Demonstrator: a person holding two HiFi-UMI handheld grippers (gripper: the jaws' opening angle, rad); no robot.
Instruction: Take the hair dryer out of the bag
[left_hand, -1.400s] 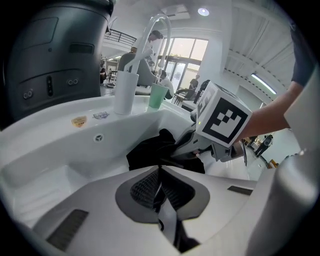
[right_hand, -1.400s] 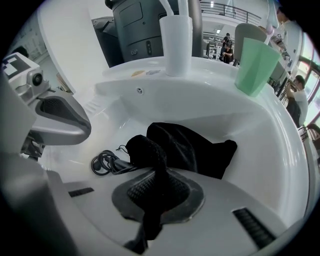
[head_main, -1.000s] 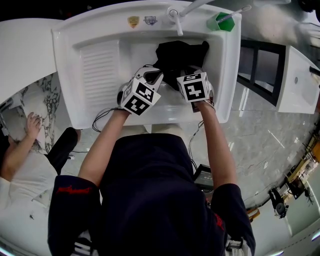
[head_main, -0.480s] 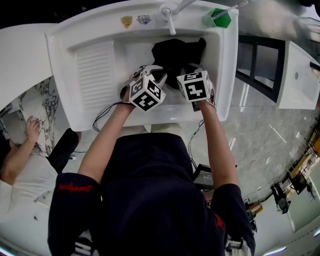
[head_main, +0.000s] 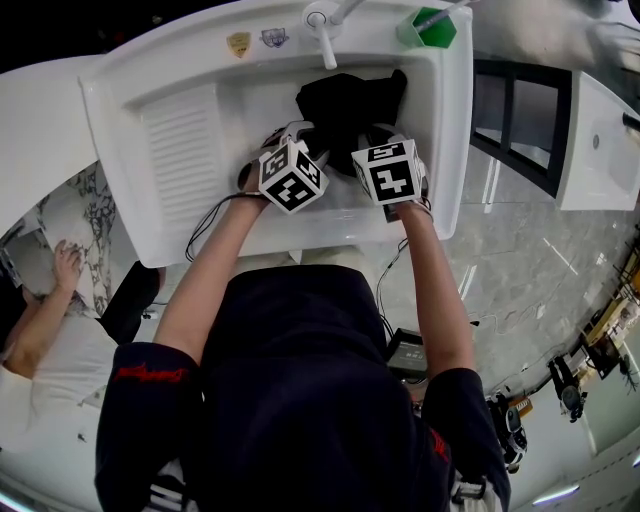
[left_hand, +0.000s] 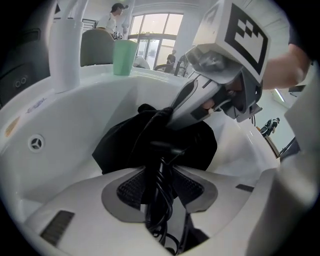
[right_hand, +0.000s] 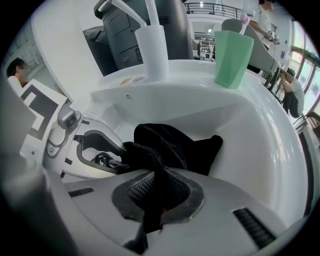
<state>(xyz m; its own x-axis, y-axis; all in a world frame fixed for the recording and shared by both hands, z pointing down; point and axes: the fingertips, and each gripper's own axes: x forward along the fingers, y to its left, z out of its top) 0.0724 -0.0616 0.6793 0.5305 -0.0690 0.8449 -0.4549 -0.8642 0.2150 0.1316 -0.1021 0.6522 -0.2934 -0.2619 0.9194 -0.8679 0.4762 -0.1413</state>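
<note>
Clamped limp bag (right_hand: 175, 142), 12 o'clock, in right gripper (right_hand: 159, 192); just spread left gripper (left_hand: 161, 182) astride springy cord (left_hand: 157, 215); judged rigid handle firmer hold.

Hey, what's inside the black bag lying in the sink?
Only a bundled black cord shows, leading out of the black bag at its opening. The fabric covers everything else, so whatever the cord is attached to cannot be seen.

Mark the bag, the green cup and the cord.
bag (right_hand: 190, 149), right gripper view, middle of cloth
green cup (right_hand: 232, 56), right gripper view, side wall
cord (left_hand: 159, 200), left gripper view, looped part
</note>
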